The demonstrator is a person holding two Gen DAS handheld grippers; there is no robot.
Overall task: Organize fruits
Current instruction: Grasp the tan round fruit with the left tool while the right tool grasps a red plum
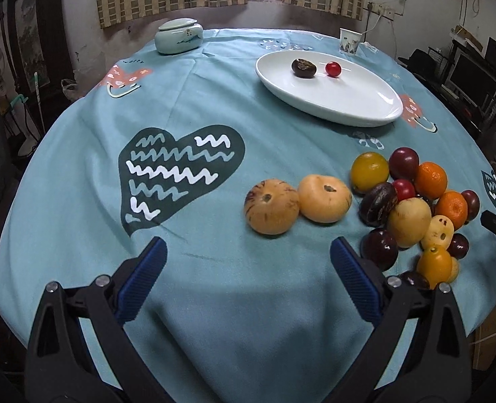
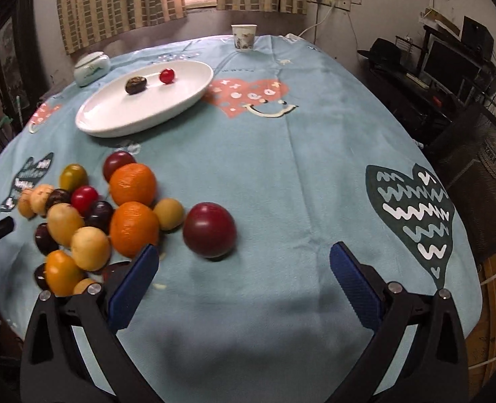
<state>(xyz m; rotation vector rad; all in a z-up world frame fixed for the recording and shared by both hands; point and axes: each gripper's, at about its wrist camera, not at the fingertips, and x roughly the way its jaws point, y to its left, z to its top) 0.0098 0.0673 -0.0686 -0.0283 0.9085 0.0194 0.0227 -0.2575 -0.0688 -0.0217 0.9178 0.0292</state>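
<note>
Right wrist: tongs [image 2: 244, 265] agape beside plum [image 2: 209, 229].

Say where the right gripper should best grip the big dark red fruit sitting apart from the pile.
Probably across the widest middle of the dark red fruit, coming straight forward and down. It is round and smooth, lies ahead of the open right gripper, and has bare cloth on both sides for the fingers.

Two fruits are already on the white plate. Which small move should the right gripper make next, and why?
Probably ease the right gripper forward and down around the dark red plum. Its fingers are open and empty, and this plum lies just ahead of them, apart from the fruit pile, so it is the easiest grasp. The white plate holds only a dark fruit and a small red one, with room left.
</note>
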